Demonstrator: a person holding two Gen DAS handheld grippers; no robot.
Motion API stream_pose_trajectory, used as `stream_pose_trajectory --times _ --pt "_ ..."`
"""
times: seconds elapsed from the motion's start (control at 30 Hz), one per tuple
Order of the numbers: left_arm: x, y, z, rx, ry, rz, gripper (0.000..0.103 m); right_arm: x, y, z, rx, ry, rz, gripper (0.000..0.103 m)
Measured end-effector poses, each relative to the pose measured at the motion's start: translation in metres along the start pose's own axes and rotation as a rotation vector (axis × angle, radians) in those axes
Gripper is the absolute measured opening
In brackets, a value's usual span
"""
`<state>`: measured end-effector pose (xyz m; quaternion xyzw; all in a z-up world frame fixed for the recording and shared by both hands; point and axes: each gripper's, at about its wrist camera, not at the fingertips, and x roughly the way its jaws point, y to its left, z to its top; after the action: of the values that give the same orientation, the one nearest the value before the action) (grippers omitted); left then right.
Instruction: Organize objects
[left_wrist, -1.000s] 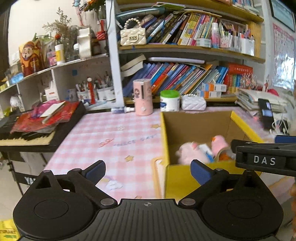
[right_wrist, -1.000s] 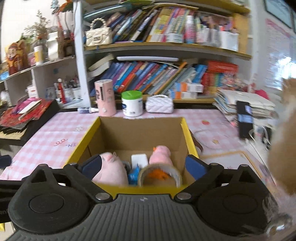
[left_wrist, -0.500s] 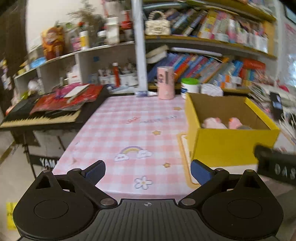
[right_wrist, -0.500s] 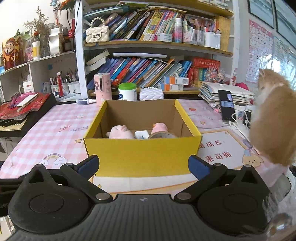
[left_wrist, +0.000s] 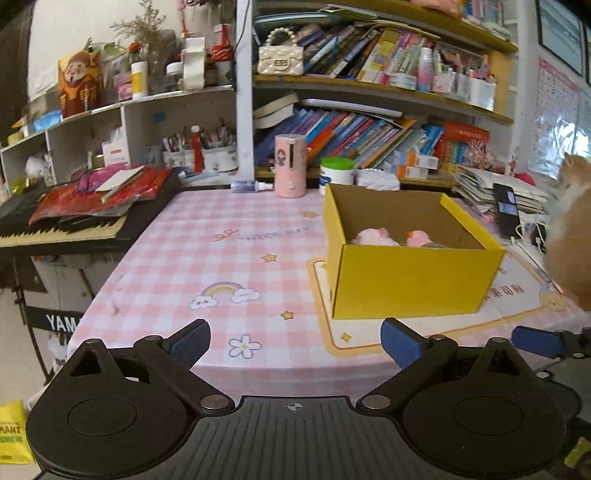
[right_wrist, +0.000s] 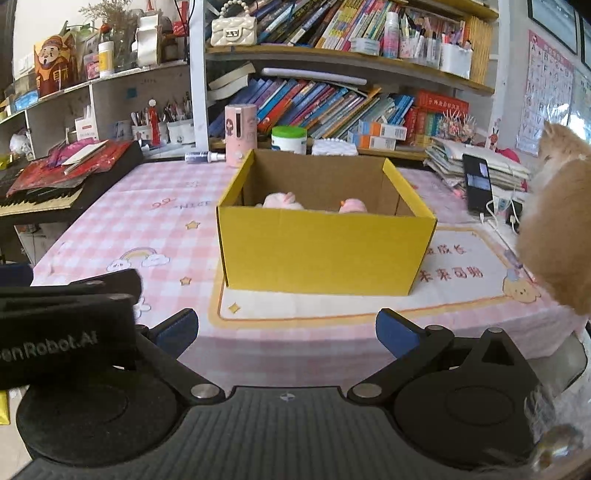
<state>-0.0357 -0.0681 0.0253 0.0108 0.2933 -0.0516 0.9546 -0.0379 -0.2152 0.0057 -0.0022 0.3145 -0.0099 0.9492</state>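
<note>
A yellow cardboard box (left_wrist: 413, 280) stands open on the pink checked table (left_wrist: 207, 258); it also shows in the right wrist view (right_wrist: 325, 251). Pink plush toys (left_wrist: 373, 236) lie inside it, their tops showing over the rim in the right wrist view (right_wrist: 280, 201). My left gripper (left_wrist: 295, 341) is open and empty, held off the table's front edge. My right gripper (right_wrist: 286, 328) is open and empty, in front of the box. The left gripper's body (right_wrist: 66, 325) crosses the right wrist view at the left.
An orange cat (right_wrist: 557, 229) sits at the table's right edge. A black phone (right_wrist: 478, 184) stands beside stacked papers. A pink canister (left_wrist: 290, 166) and a green-lidded jar (left_wrist: 336, 171) stand behind the box. A keyboard (left_wrist: 62, 232) with red packets is at the left. Bookshelves fill the back.
Both grippers have drawn back from the box to beyond the table's front edge. The box now looks farther away. Both stay open.
</note>
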Motion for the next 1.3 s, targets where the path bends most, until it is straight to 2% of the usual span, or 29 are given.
stream_pose_trajectory --times 0.2,0.37,0.6,1.3 --pt "0.001 -0.004 -0.006 -0.033 0.047 0.017 0.103 -0.002 -0.002 -0.007 0.014 0.028 -0.015 0.103" --pt "-0.001 -0.002 -0.008 -0.043 0.042 -0.012 0.103 -0.004 -0.006 -0.009 0.017 0.034 -0.024 0.103" --pt "-0.001 -0.005 -0.007 -0.043 0.038 0.02 0.103 -0.009 0.003 -0.008 -0.025 0.014 0.044 0.103" --pt "0.003 -0.001 -0.005 -0.054 0.047 0.024 0.103 -0.003 0.006 -0.005 -0.022 0.03 0.055 0.103"
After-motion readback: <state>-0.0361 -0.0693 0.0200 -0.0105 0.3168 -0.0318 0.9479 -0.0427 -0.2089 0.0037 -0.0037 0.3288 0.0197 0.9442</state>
